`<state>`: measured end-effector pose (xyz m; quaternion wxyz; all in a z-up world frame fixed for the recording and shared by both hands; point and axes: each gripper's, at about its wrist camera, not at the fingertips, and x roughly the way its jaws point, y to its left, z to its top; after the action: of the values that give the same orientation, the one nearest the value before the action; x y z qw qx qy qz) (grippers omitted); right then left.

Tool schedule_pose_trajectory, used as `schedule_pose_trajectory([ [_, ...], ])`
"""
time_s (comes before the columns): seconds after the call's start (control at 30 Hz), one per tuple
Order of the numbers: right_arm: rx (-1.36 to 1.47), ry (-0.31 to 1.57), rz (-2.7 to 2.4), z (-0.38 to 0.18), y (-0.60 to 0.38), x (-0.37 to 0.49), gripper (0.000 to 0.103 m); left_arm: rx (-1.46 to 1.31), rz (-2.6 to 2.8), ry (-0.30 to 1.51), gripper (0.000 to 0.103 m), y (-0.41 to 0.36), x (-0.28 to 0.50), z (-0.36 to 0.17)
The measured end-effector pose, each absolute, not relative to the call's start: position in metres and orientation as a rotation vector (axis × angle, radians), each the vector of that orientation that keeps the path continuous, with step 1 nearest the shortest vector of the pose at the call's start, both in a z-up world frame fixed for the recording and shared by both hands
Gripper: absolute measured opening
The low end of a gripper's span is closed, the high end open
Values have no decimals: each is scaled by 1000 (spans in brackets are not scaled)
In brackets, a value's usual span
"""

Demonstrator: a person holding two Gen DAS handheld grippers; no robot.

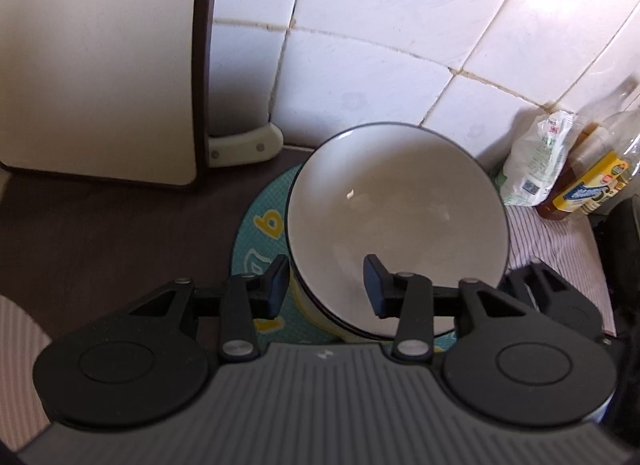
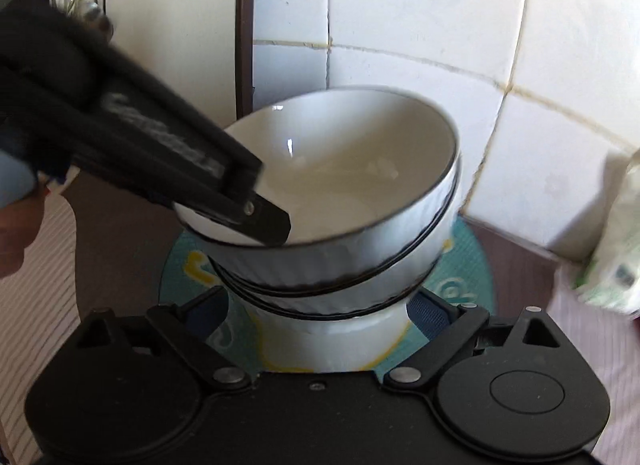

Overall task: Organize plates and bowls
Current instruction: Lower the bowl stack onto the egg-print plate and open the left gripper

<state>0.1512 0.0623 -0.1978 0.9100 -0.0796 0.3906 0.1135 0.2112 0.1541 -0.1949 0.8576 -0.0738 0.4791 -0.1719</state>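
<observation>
A stack of white bowls with dark rims (image 2: 320,265) stands on a round teal mat (image 2: 464,265) by the tiled wall. The top bowl (image 1: 396,209) sits tilted in the stack. My left gripper (image 1: 326,285) is open, its jaws astride the near rim of the top bowl, one finger inside and one outside. It shows in the right wrist view (image 2: 268,221) reaching in from the left. My right gripper (image 2: 318,311) is open wide, its fingers on either side of the lowest bowl in the stack.
A cream appliance (image 1: 96,65) stands to the left against the tiled wall (image 1: 380,45). A white bag (image 1: 532,161) and an oil bottle (image 1: 588,173) stand to the right on a striped cloth (image 1: 560,241). The counter (image 1: 100,233) is dark brown.
</observation>
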Motion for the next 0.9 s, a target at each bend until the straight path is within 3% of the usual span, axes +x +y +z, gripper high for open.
schedule_pose_trajectory([
  [0.27,-20,826,242,-156,49,113,98,-151,-249,899,50,168,165,-137],
  [0.5,-109,802,236,-111,58,66,98,-108,-246,847,61,184,113,-85],
  [0.77,-94,866,-58,-89,31,52,98,6,-246,839,63,188,56,-45],
  [0.9,-66,851,-181,-72,22,33,101,17,-239,827,71,194,29,-32],
])
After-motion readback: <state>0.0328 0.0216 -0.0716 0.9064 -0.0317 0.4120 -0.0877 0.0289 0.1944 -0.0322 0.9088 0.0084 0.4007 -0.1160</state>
